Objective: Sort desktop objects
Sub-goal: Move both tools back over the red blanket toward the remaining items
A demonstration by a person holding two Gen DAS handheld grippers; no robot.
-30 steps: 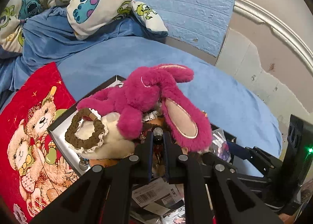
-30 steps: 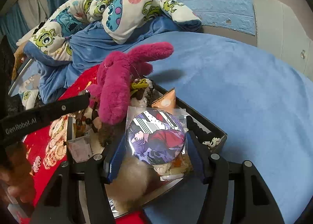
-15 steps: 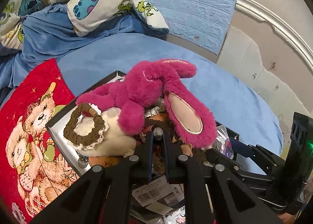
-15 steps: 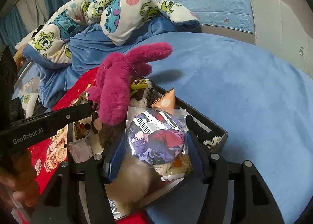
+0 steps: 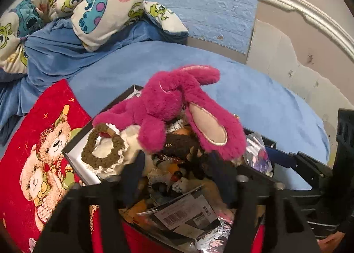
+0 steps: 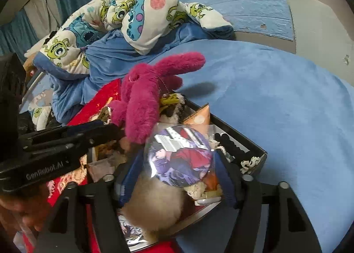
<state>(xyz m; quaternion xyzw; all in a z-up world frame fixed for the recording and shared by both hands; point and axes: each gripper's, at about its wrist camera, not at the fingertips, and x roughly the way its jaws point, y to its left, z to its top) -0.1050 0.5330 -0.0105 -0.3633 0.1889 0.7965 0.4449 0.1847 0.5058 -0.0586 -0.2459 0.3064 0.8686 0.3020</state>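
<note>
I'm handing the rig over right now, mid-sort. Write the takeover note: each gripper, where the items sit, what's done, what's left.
Left gripper: fingers open, empty, poised over the beads and small trinkets in the black box.
Right gripper: fingers shut on the round anime badge in its clear sleeve, held above the box.
Pink plush rabbit lies across the heap; the brown crochet ring sits at the box's left side, a barcoded packet near the front.
Done: only the badge is lifted. Left: place the badge, then sort the rest of the box, which remains full.
</note>
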